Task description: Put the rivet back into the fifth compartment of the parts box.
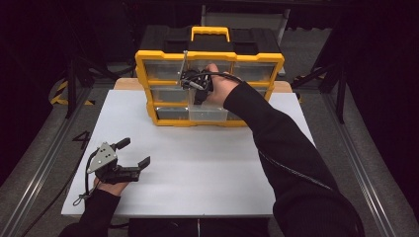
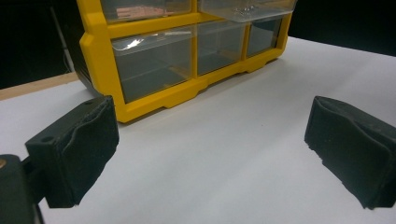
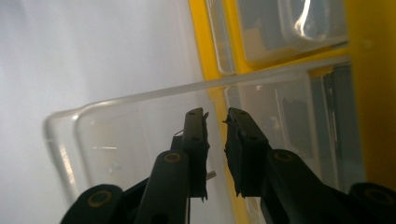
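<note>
Right claw (image 3: 215, 135): while we hover over the pulled-out clear drawer (image 3: 140, 135), jaws narrowly parted, nothing clamped.
Left claw (image 1: 132, 153): we rest it wide open on the surface (image 1: 207, 163).

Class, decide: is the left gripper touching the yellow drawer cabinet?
Apart. The high view shows the left gripper well short of the yellow drawer cabinet, bare white table between them.

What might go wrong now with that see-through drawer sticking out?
The clear drawer sticks out of the yellow organizer, and the right gripper hangs over it with its jaws slightly apart; a bump might tip it. The left gripper rests open far from the organizer, so a tug might slide the whole box.
</note>
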A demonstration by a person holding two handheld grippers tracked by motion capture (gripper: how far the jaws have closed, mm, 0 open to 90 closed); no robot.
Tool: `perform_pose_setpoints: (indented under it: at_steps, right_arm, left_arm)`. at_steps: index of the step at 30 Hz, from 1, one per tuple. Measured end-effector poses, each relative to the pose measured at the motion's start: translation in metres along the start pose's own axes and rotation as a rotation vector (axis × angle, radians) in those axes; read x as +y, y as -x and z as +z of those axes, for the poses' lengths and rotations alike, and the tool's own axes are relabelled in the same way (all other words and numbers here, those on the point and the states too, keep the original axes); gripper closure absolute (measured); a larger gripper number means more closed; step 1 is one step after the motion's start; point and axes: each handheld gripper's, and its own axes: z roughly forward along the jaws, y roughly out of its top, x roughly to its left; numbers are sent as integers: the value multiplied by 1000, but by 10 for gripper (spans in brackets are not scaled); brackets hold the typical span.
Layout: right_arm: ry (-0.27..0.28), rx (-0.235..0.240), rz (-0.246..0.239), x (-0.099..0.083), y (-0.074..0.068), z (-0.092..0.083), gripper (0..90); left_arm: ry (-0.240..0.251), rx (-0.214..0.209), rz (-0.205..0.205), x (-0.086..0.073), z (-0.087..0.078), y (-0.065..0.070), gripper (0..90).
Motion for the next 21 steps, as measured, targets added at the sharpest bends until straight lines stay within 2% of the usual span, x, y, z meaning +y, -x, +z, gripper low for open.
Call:
perform_pose_setpoints:
  at_steps: [4,5,7,9,10,11,12,14,17,18,21]
  right_arm:
    - [56,-15,2,-5,-3,-16,730]
    - [94,-21,-6,-9,-4,-22,714]
    - [146,-35,10,-16,-7,-31,643]
    - [192,-43,23,-24,-10,-40,610]
    - [231,-55,30,-30,-13,-45,562]
    - [231,-55,30,-30,-13,-45,562]
    - [326,-69,50,-45,-17,-53,465]
    - [377,-78,51,-55,-20,-57,378]
    - [462,-87,77,-75,-26,-62,207]
    - [462,-87,77,-75,-26,-62,207]
    - [541,-114,97,-95,-31,-65,80]
  left_arm:
    - [1,-2,-1,0,1,0,39]
    - [-6,-6,2,0,1,0,39]
    - [-7,-7,3,0,1,0,39]
    - [-6,-6,2,0,1,0,38]
    - [-7,-6,1,0,1,0,39]
    - [-7,-6,1,0,1,0,39]
    - [-3,-3,1,0,2,1,39]
    - [-2,-3,1,-1,2,1,39]
    - [-7,-2,4,0,3,1,39]
    - [-7,-2,4,0,3,1,38]
    - [-6,2,1,0,3,1,39]
